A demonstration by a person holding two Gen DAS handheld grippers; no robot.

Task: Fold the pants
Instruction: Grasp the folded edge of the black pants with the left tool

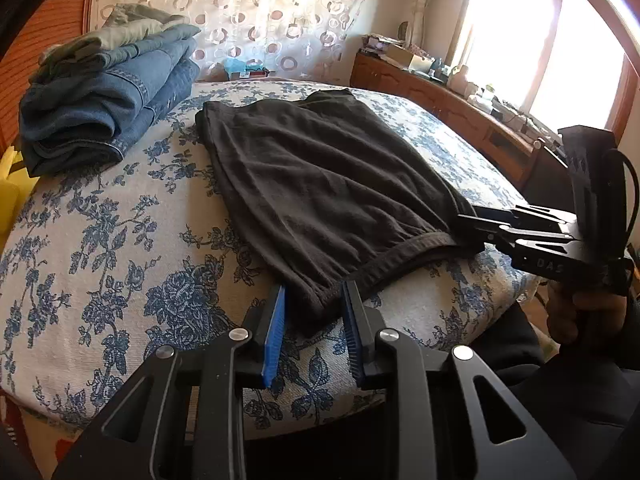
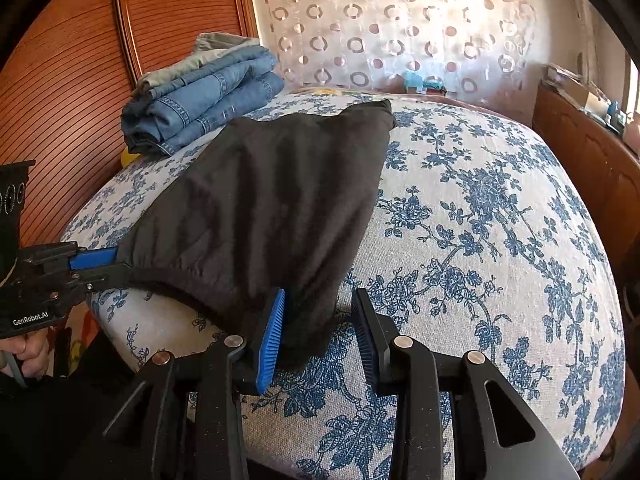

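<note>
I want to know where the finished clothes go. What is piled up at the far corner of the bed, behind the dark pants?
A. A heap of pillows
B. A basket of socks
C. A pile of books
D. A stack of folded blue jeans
D: the stack of folded jeans sits on the flowered bedspread beyond the dark pants, blue denim with stitched seams showing, and a paler grey-green garment lies on top.
</note>
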